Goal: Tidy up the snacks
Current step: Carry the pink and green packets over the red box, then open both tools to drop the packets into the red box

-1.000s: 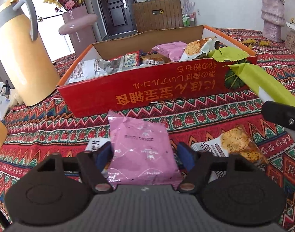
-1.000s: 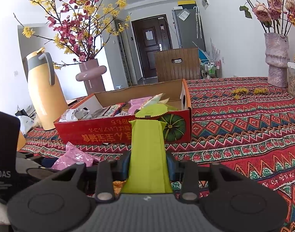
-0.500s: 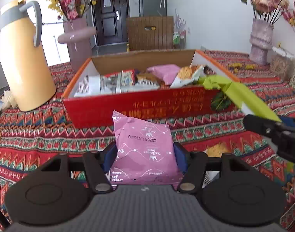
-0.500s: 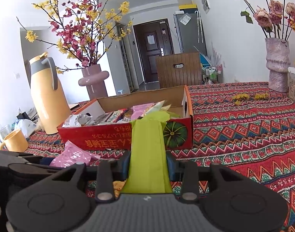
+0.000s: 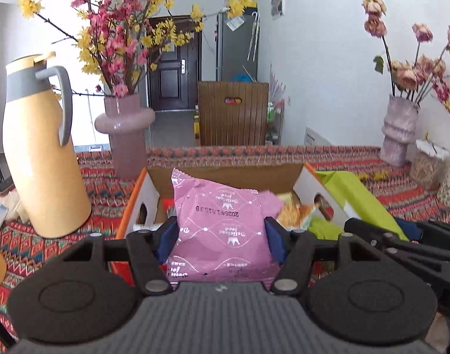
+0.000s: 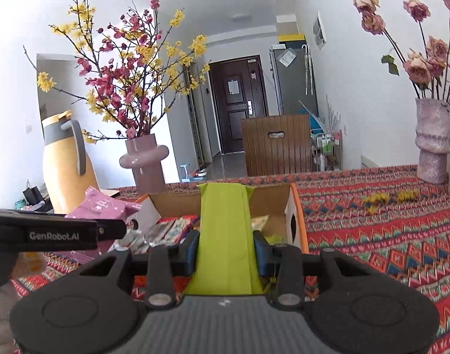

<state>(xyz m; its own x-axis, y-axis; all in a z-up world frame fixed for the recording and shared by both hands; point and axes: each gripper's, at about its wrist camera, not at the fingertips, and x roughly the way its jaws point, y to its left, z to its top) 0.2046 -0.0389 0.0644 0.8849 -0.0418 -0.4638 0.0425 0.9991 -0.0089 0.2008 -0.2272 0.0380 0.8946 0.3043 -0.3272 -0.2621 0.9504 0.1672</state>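
I am gripping a pink foil snack packet (image 5: 222, 224) left, a long lime-green wrapper (image 6: 225, 236) right; the open cardboard box (image 5: 225, 174) is lying directly ahead below both.

Each tool (image 5: 221, 233) is matte black — ribbed grey top, blue pads (image 5: 274, 237), silver screws, white "GenRobot.AI" lettering.

White walls (image 6: 358, 67) and ceiling, brightly lit by daylight. At the far end, a dark panelled door (image 6: 238, 106) beside a grey fridge (image 6: 293, 85), with a brown slatted chair back (image 6: 276, 144) in front. Nearer, a table under a red patterned cloth (image 6: 387, 236), bearing a mauve vase of pink and yellow blossom branches (image 6: 143, 162), a yellow jug (image 5: 39, 153) and a textured vase of dried roses (image 6: 433, 141).
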